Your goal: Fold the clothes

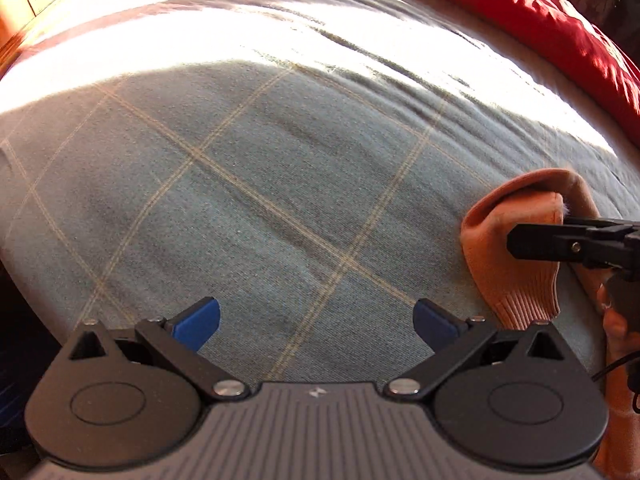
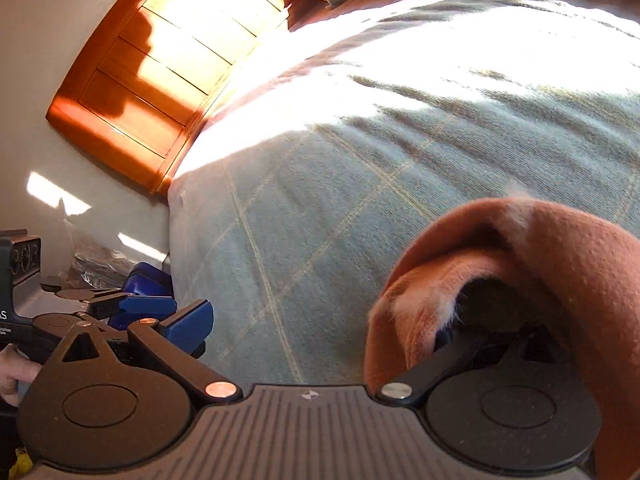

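Draping over the right gripper [image 2: 320, 332], an orange garment [image 2: 560, 264] hides one finger.

In the right wrist view the orange garment [image 2: 560, 264] drapes over the right-hand finger of the right gripper [image 2: 320, 320], hiding its blue pad, and runs off the frame's right edge, so its full shape cannot be told. In the left wrist view that gripper enters from the right edge with only its black tip showing against the cloth. The red cover [image 1: 560, 20] is cut off by the frame, and sun glare washes out the far part of the bed [image 1: 240, 20].
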Demonstrator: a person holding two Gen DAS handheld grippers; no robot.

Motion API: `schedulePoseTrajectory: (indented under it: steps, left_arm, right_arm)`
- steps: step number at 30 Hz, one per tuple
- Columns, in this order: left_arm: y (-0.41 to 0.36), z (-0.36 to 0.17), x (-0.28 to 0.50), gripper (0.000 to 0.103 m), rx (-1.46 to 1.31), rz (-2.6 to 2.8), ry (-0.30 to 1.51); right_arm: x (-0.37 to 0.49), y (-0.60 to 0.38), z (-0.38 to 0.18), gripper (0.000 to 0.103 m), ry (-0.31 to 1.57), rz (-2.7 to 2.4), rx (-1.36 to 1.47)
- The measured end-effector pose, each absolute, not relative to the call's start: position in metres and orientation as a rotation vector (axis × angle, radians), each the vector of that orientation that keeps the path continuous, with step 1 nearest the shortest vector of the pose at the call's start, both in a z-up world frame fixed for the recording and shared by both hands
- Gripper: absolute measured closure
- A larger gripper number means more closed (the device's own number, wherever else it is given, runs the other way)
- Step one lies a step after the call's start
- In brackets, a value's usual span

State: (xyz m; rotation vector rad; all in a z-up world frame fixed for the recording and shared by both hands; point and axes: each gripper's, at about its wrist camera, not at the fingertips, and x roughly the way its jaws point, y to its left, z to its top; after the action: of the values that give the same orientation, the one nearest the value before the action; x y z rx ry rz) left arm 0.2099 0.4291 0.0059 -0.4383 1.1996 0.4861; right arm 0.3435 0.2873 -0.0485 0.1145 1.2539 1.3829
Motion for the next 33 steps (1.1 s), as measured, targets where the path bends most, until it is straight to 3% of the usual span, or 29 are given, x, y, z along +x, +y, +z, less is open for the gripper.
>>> schedulePoseTrajectory:
  steps: [9, 15, 19, 29, 33]
  left_arm:
    - [0.433, 0.001, 0.180, 0.001, -0.428, 0.557, 1.211]
    - [0.418, -0.008, 0.182, 0.001, -0.406, 0.531, 1.227]
    - [0.412, -0.012, 0.181, 0.001, -0.388, 0.525, 1.242]
    - [0.395, -0.033, 0.171, 0.000, -0.290, 0.524, 1.322]
    - [0.386, -0.037, 0.167, 0.001, -0.282, 0.532, 1.328]
  right_arm:
    - [0.325, 0.317, -0.019, 0.000, 1.333, 1.523, 0.283]
    - [0.323, 0.334, 0.004, 0.000, 1.274, 1.547, 0.340]
    - [0.320, 0.332, -0.004, 0.000, 1.380, 1.521, 0.456]
    - [0.282, 0.300, -0.039, 0.000, 1.680, 1.540, 0.324]
    - [0.267, 0.275, -0.045, 0.000, 1.633, 1.460, 0.057]
